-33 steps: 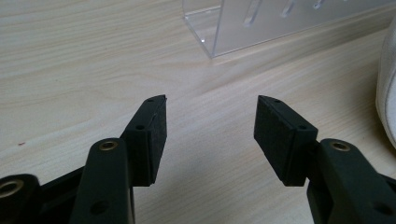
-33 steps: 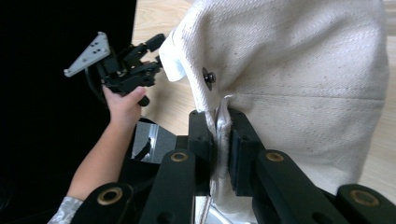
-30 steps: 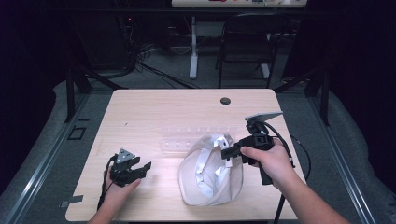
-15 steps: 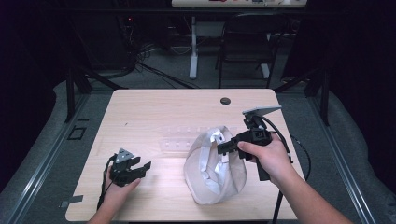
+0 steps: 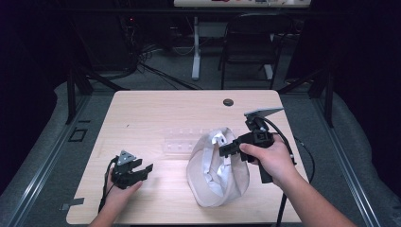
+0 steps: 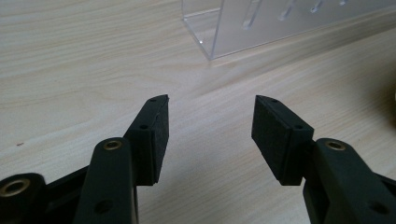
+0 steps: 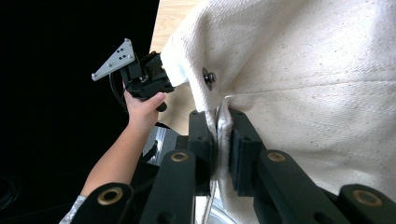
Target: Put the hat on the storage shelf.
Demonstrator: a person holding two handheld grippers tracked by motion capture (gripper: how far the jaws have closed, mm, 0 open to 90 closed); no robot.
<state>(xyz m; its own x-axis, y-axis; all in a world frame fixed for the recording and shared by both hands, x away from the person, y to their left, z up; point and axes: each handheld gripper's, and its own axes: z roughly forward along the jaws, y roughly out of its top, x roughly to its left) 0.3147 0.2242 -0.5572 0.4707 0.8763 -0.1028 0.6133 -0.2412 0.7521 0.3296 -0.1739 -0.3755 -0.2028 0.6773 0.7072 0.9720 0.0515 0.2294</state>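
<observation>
A cream canvas bag [image 5: 215, 170] stands crumpled at the front right of the wooden table [image 5: 151, 113], its mouth facing left. My right gripper [image 5: 226, 150] is shut on the bag's upper edge and holds it up. In the right gripper view the jaws pinch a fold of the bag [image 7: 317, 79] just below a metal snap [image 7: 209, 77]. My left gripper [image 5: 143, 170] rests open near the front left, apart from the bag. In the left gripper view it [image 6: 210, 105] stands open over bare wood.
A clear acrylic rack [image 5: 187, 139] lies behind the bag at mid table; its corner [image 6: 261, 23] is ahead of the left jaws. A dark cable hole [image 5: 228, 102] sits near the far edge. A chair [image 5: 250, 52] stands beyond the table.
My right gripper has pulled the bag's edge up and slightly left, so the bag has gone from lying flat to standing more upright. The left gripper has not moved.
</observation>
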